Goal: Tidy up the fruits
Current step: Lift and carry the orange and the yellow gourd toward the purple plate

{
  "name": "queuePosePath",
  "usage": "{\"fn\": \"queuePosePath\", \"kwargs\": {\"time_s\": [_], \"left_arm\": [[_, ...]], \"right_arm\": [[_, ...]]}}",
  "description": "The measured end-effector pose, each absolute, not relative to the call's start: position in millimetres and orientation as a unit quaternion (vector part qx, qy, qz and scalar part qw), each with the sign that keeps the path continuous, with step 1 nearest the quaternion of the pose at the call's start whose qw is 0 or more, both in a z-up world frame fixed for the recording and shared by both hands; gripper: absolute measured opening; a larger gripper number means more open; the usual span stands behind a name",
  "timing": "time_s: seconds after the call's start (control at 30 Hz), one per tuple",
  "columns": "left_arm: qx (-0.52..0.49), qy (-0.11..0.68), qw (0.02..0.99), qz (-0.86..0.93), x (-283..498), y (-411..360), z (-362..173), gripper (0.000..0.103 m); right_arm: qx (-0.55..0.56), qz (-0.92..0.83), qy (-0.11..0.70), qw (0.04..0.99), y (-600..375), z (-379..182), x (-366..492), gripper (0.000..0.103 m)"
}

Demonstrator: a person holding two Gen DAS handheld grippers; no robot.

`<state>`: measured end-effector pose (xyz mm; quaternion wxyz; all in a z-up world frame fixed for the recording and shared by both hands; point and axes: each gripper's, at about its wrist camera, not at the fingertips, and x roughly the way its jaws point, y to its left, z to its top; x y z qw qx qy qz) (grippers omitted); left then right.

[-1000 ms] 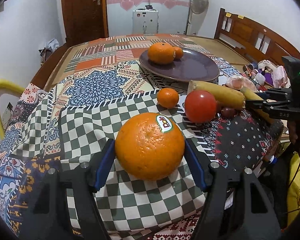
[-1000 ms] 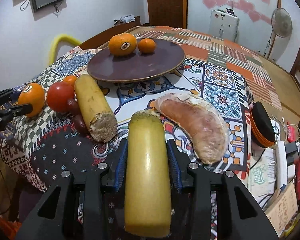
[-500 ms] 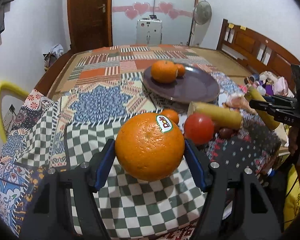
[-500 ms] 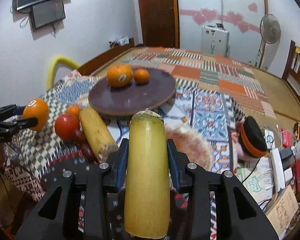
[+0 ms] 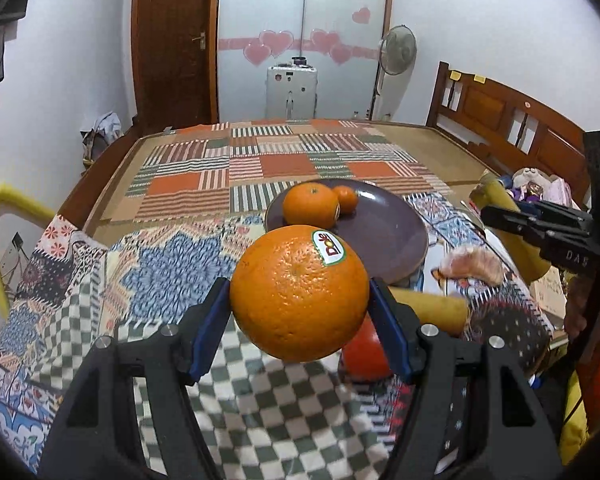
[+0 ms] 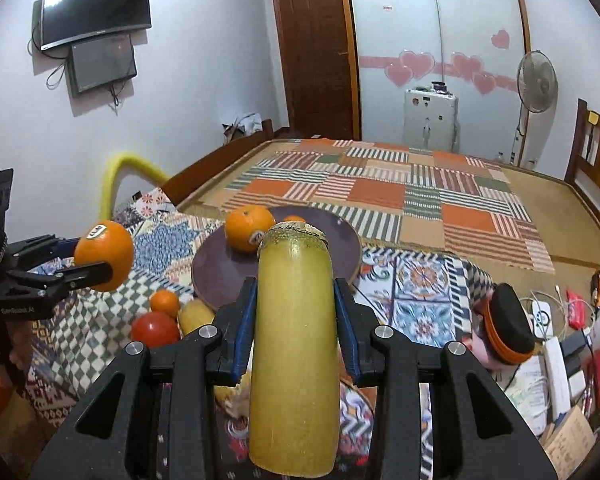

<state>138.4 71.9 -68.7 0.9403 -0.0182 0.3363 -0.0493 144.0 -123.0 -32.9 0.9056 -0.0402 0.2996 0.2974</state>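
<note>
Now your left gripper (image 5: pixel 300 312) is clamped on a stickered orange (image 5: pixel 299 293), both blue pads pressed to its sides, holding it in the air above the checked cloth (image 5: pixel 260 400). Your right gripper (image 6: pixel 295 320) is closed on a yellow stalk (image 6: pixel 294 352), also lifted off the table. Ahead sits the plate (image 5: pixel 384 236) with 2 oranges (image 5: pixel 311 205) on it. A tomato (image 6: pixel 155 330), a small orange (image 6: pixel 165 303) and a second stalk (image 5: pixel 432 309) lie on the cloth near the plate.
</note>
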Motion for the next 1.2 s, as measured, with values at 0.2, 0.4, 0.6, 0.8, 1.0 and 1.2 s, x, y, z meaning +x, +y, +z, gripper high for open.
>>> {"fn": "queuePosePath", "kwargs": {"time_s": [0.2,0.4,0.6,0.8,1.0,1.2], "left_arm": [[-0.024,0.338,0.939,-0.049,164.9,70.1,-72.2,0.068],[-0.029,0.351,0.935,-0.044,191.4,69.7,-86.1,0.068],[-0.033,0.366,0.929,-0.042,215.7,66.7,-98.6,0.068],[-0.028,0.374,0.926,-0.041,230.1,63.5,-106.2,0.068],[-0.018,0.376,0.925,-0.042,237.4,59.8,-110.7,0.068],[-0.012,0.372,0.927,-0.039,240.6,56.3,-111.9,0.068]], "right_arm": [[-0.040,0.298,0.299,0.906,-110.6,-36.3,162.3,0.034],[-0.041,0.298,0.307,0.903,-96.8,-41.5,179.6,0.034],[-0.051,0.299,0.313,0.900,-79.4,-44.0,190.9,0.034],[-0.048,0.312,0.337,0.887,-64.4,-50.7,207.0,0.033],[-0.049,0.322,0.356,0.876,-54.5,-53.5,218.7,0.034],[-0.032,0.324,0.378,0.866,-49.2,-59.4,233.9,0.034]]}}
